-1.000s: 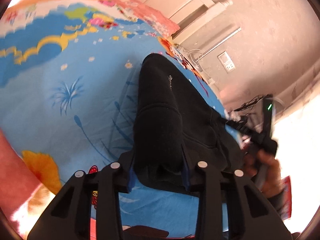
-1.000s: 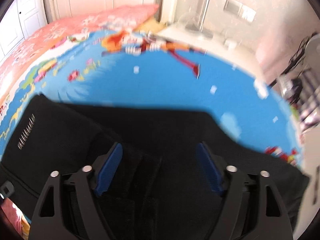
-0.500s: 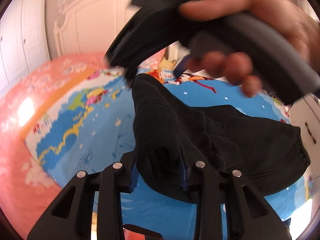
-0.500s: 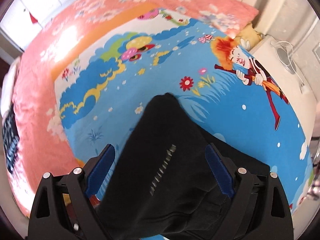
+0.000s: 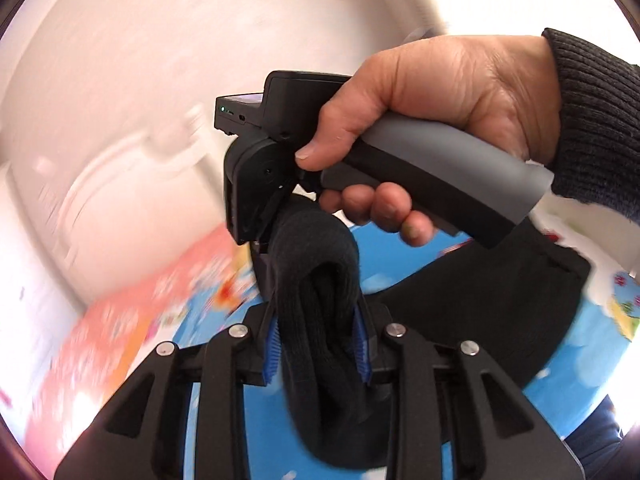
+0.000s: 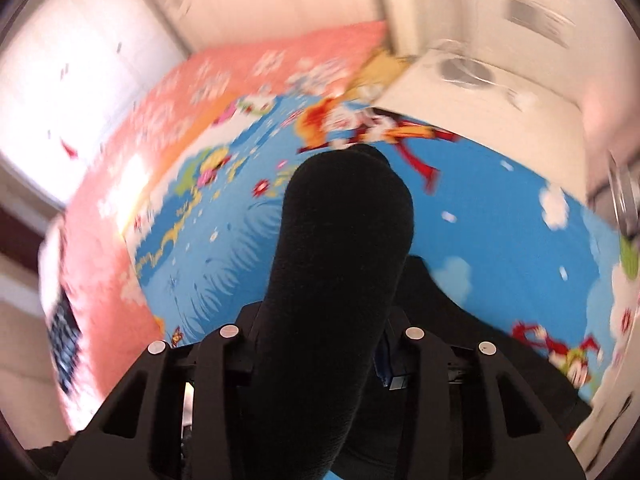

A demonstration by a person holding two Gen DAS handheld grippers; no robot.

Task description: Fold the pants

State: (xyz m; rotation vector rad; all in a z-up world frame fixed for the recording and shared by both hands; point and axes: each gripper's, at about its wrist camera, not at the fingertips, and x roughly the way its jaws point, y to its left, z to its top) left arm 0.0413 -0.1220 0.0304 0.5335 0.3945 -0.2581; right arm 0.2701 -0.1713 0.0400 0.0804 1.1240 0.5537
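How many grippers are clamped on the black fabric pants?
2. The left gripper pinches a bunched fold of the black fabric pants; the right gripper grips another fold, its pads mostly hidden.

Left tongs [image 5: 316, 346] pinch bunched black pants [image 5: 320, 280]; right hand [image 5: 432, 128] grips the right tongs' handle [image 5: 436, 176] above

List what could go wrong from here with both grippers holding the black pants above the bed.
1. The left hand-held gripper is shut on a thick bunched roll of the black pants; layers might slip out unevenly and spoil the fold.
2. The person's right hand and its handle sit very close ahead of the left hand-held gripper, so the tools could knock together.
3. The right hand-held gripper has its fingers hidden by fabric, so its hold is hard to judge; part of the pants still trails on the cartoon bedsheet and may drag.
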